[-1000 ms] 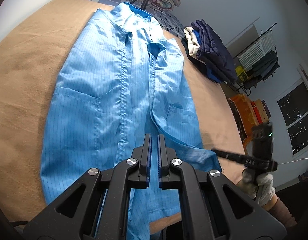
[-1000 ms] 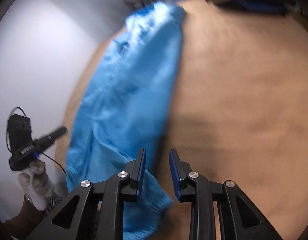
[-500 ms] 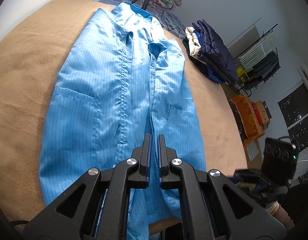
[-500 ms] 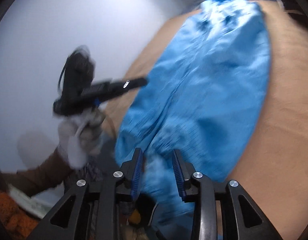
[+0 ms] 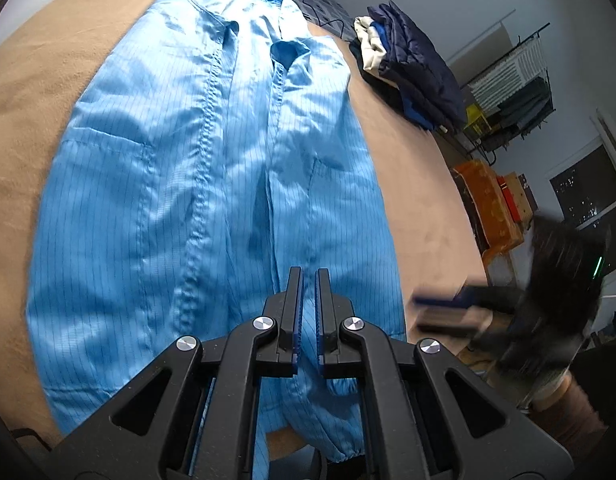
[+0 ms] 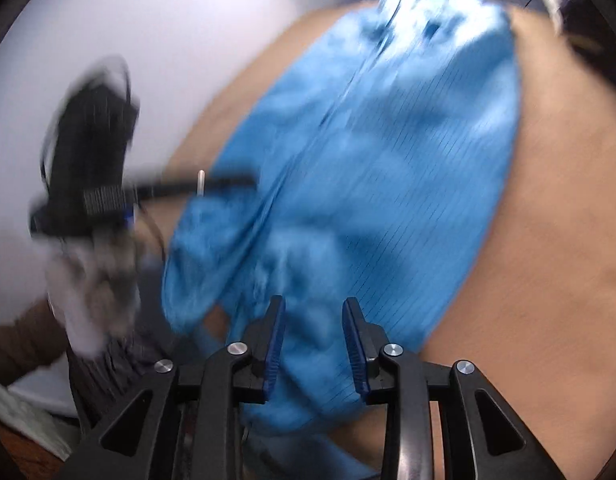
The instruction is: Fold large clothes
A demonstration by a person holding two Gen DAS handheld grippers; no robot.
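Tan bedding (image 5: 60,60) fills most of both views, with one blue coat (image 5: 212,184) spread flat down the middle, front up, its sleeves apparently laid inward but no body fold made yet. One stack of dark folded clothes (image 5: 407,76) sits upper right. Two grippers show: the left gripper (image 5: 309,300) pressed together on nothing, the right gripper (image 6: 313,332) opening, empty, above the hem.

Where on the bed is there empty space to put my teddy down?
Bare tan cover lies left of the blue coat, and a strip lies between the coat and the bed's right edge. The far right corner is crowded with a clothes pile. The coat fills the middle.
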